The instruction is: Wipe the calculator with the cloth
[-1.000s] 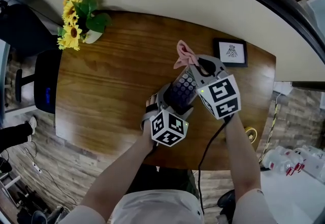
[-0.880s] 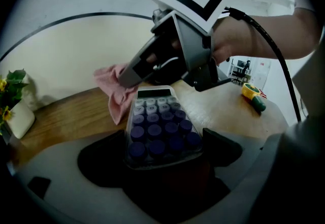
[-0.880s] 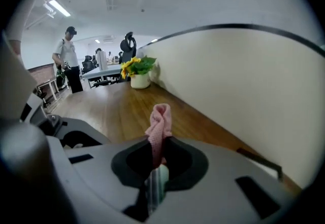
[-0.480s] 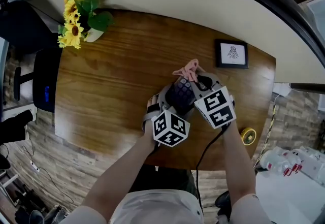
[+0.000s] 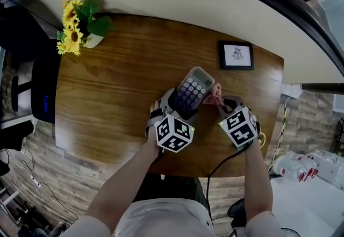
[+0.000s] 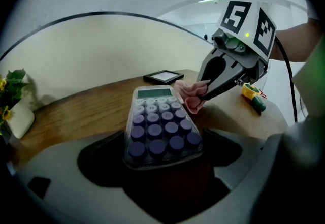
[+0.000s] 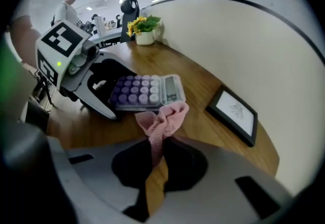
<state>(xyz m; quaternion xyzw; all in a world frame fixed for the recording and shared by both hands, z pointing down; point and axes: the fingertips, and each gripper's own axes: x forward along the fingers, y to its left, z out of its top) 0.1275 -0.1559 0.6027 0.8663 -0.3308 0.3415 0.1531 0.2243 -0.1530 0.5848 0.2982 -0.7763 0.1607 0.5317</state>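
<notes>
A calculator (image 5: pixel 193 88) with purple keys and a small screen is tilted up off the wooden table (image 5: pixel 118 85). My left gripper (image 5: pixel 184 106) is shut on its lower end; in the left gripper view the calculator (image 6: pixel 159 124) sits between the jaws. A pink cloth (image 5: pixel 215 94) hangs bunched just right of the calculator, with my right gripper (image 5: pixel 220 101) shut on it. In the right gripper view the cloth (image 7: pixel 163 119) sticks up from the jaws, close to the calculator's (image 7: pixel 144 91) screen end. Whether cloth and calculator touch I cannot tell.
A black picture frame (image 5: pixel 236 54) lies on the table beyond the calculator. A pot of sunflowers (image 5: pixel 75 25) stands at the far left corner. A yellow and green tape measure (image 6: pixel 252 96) rests near the table's right edge. A person (image 7: pixel 68 7) stands far off.
My right gripper has drawn the cloth from the calculator's far end toward me and to its right side, uncovering the keys and screen. The left gripper still holds the calculator.
</notes>
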